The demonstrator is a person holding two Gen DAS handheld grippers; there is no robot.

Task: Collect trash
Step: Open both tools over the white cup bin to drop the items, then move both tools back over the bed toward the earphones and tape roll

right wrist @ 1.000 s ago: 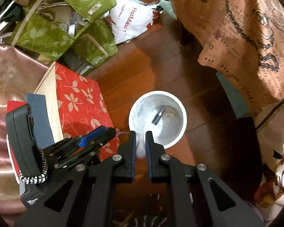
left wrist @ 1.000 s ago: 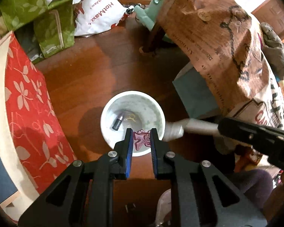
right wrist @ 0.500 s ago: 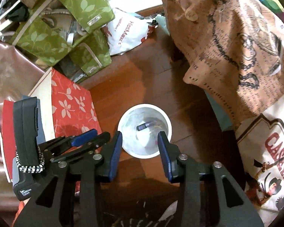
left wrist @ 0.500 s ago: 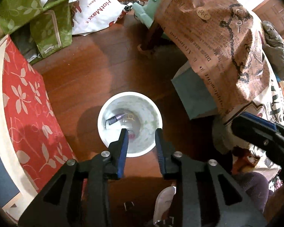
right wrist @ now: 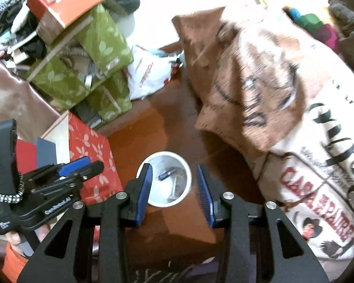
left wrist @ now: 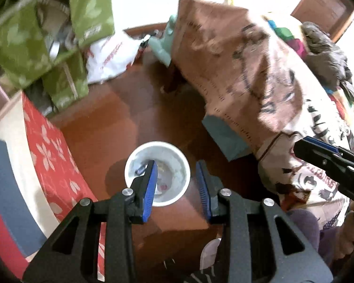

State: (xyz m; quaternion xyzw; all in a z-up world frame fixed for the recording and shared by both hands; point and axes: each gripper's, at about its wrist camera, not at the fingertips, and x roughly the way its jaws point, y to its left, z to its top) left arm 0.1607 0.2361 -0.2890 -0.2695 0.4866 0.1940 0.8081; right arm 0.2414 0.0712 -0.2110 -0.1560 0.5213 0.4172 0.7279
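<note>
Left wrist: left tool (left wrist: 177, 184) wide open, empty, above bin (left wrist: 177, 195)

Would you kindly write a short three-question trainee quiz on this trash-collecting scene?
1. True or false: the left gripper and the right gripper both grip trash.
2. The white bin stands on: A) the wooden floor B) a table C) a chair.
3. What small dark item lies in the bin?

Key: 1 false, both are open and empty; 2 A; 3 a dark cylinder, perhaps a battery.
</note>
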